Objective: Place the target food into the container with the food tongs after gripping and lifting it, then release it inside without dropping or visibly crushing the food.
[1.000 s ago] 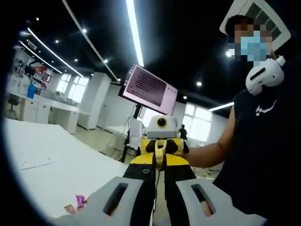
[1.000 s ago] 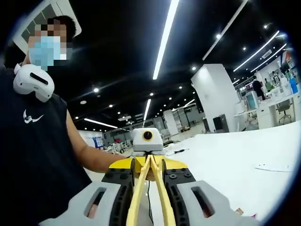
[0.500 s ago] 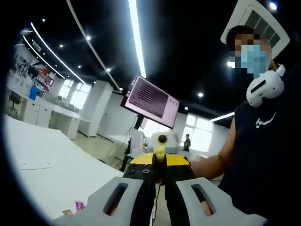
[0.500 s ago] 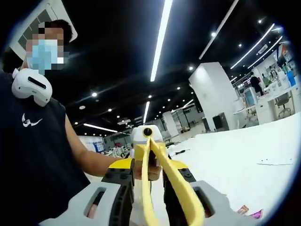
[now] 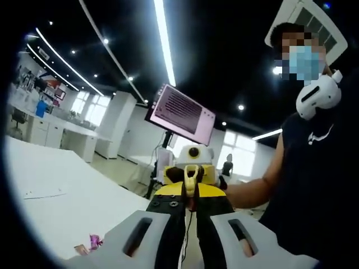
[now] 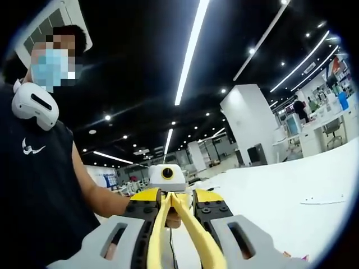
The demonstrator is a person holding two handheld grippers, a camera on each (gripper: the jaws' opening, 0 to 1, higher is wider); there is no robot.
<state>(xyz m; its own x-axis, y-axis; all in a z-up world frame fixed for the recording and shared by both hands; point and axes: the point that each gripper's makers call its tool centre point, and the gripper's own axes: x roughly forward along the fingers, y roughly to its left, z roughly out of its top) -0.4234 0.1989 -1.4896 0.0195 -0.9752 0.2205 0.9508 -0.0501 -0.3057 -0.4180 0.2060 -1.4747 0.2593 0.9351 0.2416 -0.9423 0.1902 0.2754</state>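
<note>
Yellow food tongs point(image 6: 193, 235) run between the jaws of my right gripper point(image 6: 178, 196). Their two arms spread toward the camera and meet at the far end. The right jaws stand apart on either side of the arms. In the left gripper view the tongs' end point(image 5: 190, 180) sits between the close-set fingertips of my left gripper point(image 5: 190, 190), which looks shut on it. Both grippers are held up in the air, pointing at each other. Small pink wrapped pieces point(image 5: 90, 242) lie on the white table below.
A white table point(image 5: 56, 196) point(image 6: 280, 190) stretches out to the side, with a sheet of paper point(image 5: 42, 194) point(image 6: 322, 200) on it. A person in a dark sleeveless top point(image 5: 314, 185) point(image 6: 39, 185) stands close behind. A monitor on a stand point(image 5: 179, 115) is further back.
Half a second ago the tongs stood tilted, one broad arm low on the right in the right gripper view. They now lie centred between the jaws. Both cameras shifted slightly.
</note>
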